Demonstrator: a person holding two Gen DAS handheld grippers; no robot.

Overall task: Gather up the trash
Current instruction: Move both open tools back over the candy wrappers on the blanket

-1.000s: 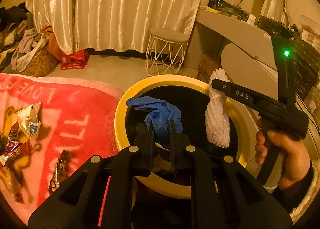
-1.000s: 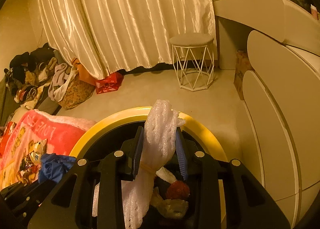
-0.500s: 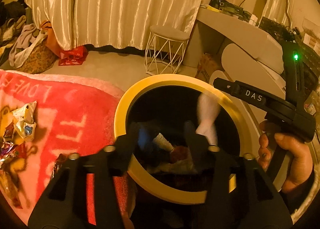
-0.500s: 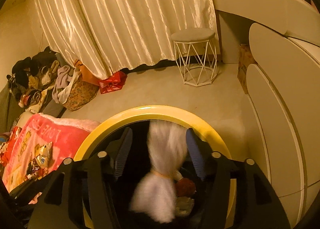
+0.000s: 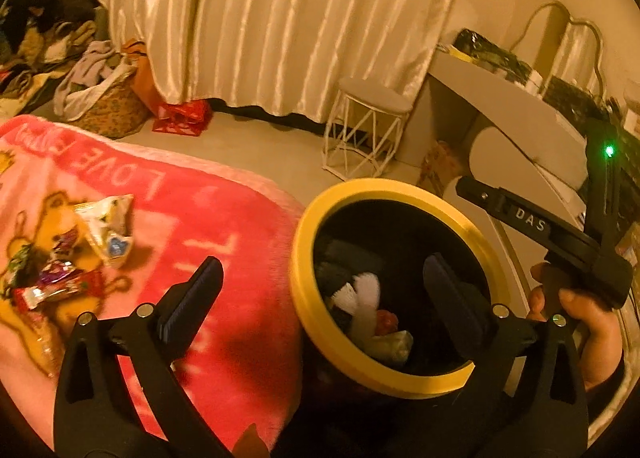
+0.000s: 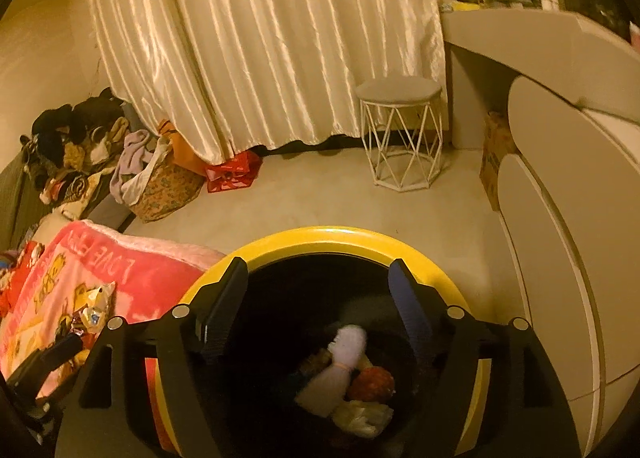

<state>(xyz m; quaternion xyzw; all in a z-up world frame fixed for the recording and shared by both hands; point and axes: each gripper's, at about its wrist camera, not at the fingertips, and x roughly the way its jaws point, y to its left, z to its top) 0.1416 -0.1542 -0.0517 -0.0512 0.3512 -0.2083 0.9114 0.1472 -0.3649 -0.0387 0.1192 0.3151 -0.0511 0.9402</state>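
Note:
A black bin with a yellow rim (image 5: 394,187) (image 6: 340,236) stands beside the pink blanket (image 5: 224,225). Inside lie the white foam roll (image 6: 340,362) (image 5: 366,308), a red ball (image 6: 370,384) and crumpled wrappers. My left gripper (image 5: 324,290) is open and empty, straddling the bin's left rim. My right gripper (image 6: 318,306) is open and empty above the bin's mouth; its body also shows in the left wrist view (image 5: 560,230). Several snack wrappers (image 5: 80,250) (image 6: 90,308) lie on the blanket to the left.
A white wire stool (image 5: 366,133) (image 6: 400,133) stands by the curtain. A white dresser (image 6: 568,185) is on the right. A red bag (image 6: 234,171) and a pile of clothes (image 6: 80,153) lie on the floor at the back left.
Both grippers opened. The blue glove and the white foam roll dropped into the bin. The left gripper swung left, toward the blanket.

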